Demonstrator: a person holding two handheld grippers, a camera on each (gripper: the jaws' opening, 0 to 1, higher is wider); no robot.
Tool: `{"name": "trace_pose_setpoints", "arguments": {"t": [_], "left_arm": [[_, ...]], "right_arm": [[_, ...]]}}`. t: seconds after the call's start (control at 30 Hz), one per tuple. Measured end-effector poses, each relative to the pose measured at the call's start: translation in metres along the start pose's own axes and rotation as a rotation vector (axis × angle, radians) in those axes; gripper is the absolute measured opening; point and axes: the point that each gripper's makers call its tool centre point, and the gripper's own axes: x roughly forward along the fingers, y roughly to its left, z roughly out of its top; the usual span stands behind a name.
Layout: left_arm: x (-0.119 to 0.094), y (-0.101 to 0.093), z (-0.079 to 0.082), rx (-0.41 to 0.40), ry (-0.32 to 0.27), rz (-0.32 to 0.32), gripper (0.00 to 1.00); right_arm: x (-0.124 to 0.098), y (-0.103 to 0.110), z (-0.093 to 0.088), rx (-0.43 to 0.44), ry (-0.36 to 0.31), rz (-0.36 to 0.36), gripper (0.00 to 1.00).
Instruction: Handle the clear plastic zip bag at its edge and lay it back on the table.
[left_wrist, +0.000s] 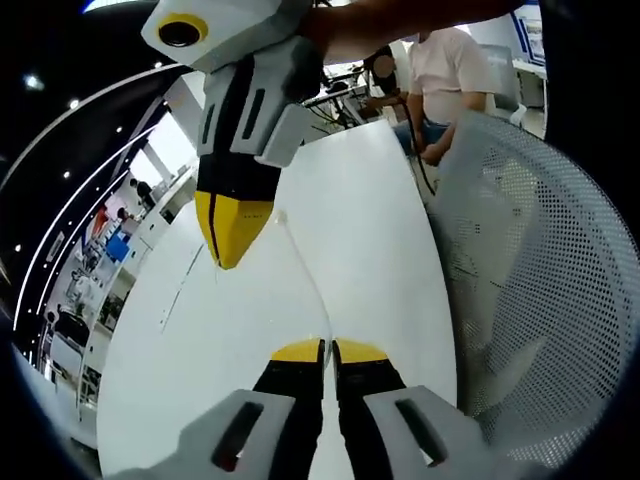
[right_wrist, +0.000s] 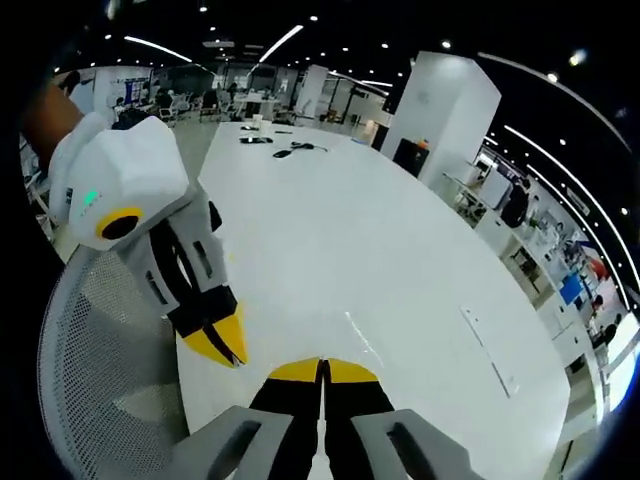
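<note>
The clear plastic zip bag (left_wrist: 304, 268) is almost see-through and hangs above the white table (left_wrist: 370, 200). One faint edge of it runs from my left gripper (left_wrist: 328, 350) up toward my right gripper (left_wrist: 229, 240). The left jaws are shut with the bag's edge pinched at their yellow tips. The right gripper comes in from the top of the left gripper view, shut on the bag's other end. In the right gripper view my right gripper (right_wrist: 322, 370) is shut, a faint bag crease (right_wrist: 355, 335) lies just beyond it, and the left gripper (right_wrist: 217, 343) sits to the left.
A grey mesh chair back (left_wrist: 540, 280) (right_wrist: 100, 380) stands against the table's edge. A person (left_wrist: 440, 80) sits at the far end. A thin slot (left_wrist: 180, 290) (right_wrist: 490, 350) marks the table top. Small items (right_wrist: 290, 150) lie far off on the table (right_wrist: 400, 240).
</note>
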Motion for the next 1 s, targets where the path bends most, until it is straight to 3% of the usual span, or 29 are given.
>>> {"name": "trace_pose_setpoints", "arguments": {"t": [0.1, 0.67, 1.0], "left_arm": [[0.000, 0.004, 0.001, 0.009, 0.005, 0.013, 0.01], [-0.003, 0.001, 0.000, -0.023, 0.016, 0.001, 0.00], [-0.001, 0.007, 0.011, -0.016, -0.006, 0.003, 0.00]], "right_arm": [[-0.002, -0.002, 0.003, 0.030, -0.003, 0.002, 0.00], [-0.013, -0.007, 0.013, -0.027, -0.008, -0.019, 0.00], [-0.013, -0.027, 0.010, -0.036, 0.009, -0.049, 0.00]]}}
